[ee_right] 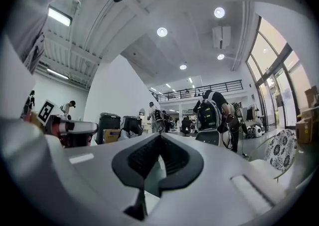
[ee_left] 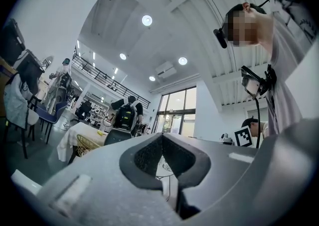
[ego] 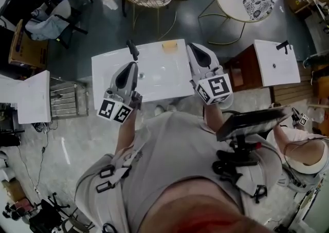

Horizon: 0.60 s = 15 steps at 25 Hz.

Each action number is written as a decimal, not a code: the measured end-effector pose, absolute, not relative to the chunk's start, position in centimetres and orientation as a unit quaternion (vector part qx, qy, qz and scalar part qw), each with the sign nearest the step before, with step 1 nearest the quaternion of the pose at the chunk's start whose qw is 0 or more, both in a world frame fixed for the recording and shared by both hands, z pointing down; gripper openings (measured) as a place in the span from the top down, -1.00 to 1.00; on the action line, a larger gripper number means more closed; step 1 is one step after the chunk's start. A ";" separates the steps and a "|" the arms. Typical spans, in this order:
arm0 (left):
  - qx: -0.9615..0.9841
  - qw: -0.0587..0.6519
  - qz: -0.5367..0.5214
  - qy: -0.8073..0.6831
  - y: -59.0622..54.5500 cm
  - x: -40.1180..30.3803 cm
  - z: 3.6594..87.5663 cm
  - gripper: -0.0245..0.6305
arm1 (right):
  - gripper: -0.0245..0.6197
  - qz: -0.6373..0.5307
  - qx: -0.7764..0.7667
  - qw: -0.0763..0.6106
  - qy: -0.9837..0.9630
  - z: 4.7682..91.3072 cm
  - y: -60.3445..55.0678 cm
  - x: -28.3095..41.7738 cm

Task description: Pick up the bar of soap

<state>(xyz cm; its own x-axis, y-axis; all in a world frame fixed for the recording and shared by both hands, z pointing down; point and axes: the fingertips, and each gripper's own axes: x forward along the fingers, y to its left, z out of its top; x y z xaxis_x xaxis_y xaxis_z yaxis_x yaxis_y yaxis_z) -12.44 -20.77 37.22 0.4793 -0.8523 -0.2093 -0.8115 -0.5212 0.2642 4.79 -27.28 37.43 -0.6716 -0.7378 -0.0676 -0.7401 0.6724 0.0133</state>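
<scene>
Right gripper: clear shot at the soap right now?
Probably yes. The soap lies bare at the far rim of the sink, nothing between it and the right gripper; its shut jaws must open first.

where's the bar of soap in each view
Head view: bar of soap at upper centre, on the far edge of the white sink top.
Left gripper view: not in it.
Right gripper view: not in it.
Shared landmark: the person with a black backpack, left of centre in the left gripper view and right of centre in the right gripper view.
</scene>
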 end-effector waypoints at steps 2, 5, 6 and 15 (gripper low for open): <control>0.858 0.067 -0.158 -0.485 -20.7 -12.9 37.6 0.93 | 0.91 0.020 -0.406 0.035 0.913 37.3 -27.4 4.5; 0.856 0.072 -0.159 -0.486 -20.7 -13.5 38.3 0.93 | 0.91 0.025 -0.412 0.035 0.910 37.4 -27.6 4.2; 0.856 0.072 -0.159 -0.487 -20.6 -13.8 38.5 0.93 | 0.91 0.027 -0.415 0.034 0.909 37.5 -27.6 4.0; 0.851 0.066 -0.166 -0.494 -20.3 -15.7 38.8 0.93 | 0.91 0.028 -0.413 0.024 0.910 37.8 -27.6 2.3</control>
